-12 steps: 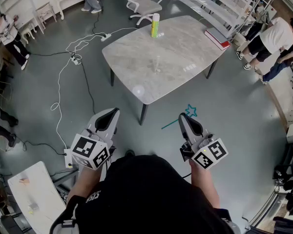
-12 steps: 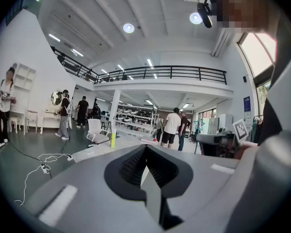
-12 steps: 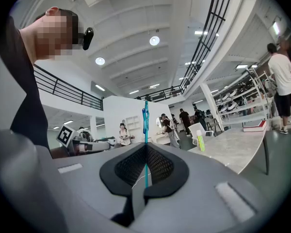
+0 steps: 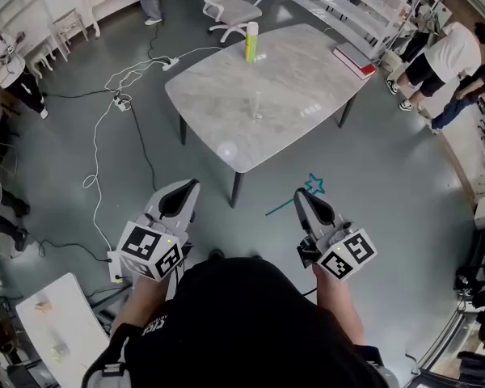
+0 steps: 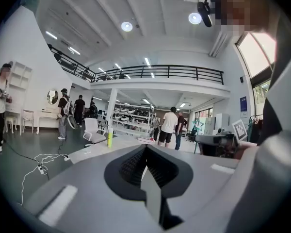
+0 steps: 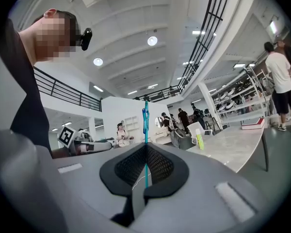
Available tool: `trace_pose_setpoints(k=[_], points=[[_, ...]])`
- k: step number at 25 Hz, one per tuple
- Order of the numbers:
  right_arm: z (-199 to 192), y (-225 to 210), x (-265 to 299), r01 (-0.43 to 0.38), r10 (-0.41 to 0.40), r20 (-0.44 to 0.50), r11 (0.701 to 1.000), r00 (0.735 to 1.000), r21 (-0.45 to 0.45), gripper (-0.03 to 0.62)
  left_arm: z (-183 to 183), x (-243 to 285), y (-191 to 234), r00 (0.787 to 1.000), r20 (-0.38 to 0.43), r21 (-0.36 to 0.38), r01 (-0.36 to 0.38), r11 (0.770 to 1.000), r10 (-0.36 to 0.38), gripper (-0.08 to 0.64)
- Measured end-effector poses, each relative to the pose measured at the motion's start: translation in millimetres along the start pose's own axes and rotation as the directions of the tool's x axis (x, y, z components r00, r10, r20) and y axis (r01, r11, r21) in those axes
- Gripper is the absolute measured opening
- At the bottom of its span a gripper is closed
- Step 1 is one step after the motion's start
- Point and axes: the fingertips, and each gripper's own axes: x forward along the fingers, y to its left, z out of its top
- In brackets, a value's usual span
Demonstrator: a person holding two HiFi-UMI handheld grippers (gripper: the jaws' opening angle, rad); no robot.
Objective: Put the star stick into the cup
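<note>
In the head view my right gripper (image 4: 301,194) is shut on the thin teal star stick (image 4: 291,202), held level over the grey floor. Its star (image 4: 314,184) pokes out past the jaws towards the table. In the right gripper view the stick (image 6: 145,125) stands straight up between the closed jaws of that gripper (image 6: 146,149), the star seen edge-on. A small clear cup (image 4: 258,106) stands near the middle of the marble table (image 4: 218,87), well ahead of both grippers. My left gripper (image 4: 186,188) is shut with nothing in it, and its jaws (image 5: 145,152) meet with no gap.
A yellow-green bottle (image 4: 250,41) and a red book (image 4: 357,59) sit on the table's far side. A white office chair (image 4: 230,6) stands beyond it. Cables and a power strip (image 4: 123,99) lie on the floor at left. People stand at the right (image 4: 453,55).
The table and room sit slightly further up and left in the head view. Both grippers and the stick hold their places.
</note>
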Motion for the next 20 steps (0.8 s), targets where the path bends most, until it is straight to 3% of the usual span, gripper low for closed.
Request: trace_pose_setpoints(k=[7, 20], points=[[11, 5, 9, 0.01, -0.011, 0.061, 1.0, 0.998, 0.015, 0.017, 6, -7, 9, 1.0, 0.004, 0.008, 0.005, 1.0, -0.005, 0.002], [-7, 50, 55, -0.023, 0.021, 0.062, 0.999, 0.998, 0.029, 0.018, 1, -43, 45, 0.999, 0.018, -0.002, 0.027, 1.0, -0.027, 0.002]])
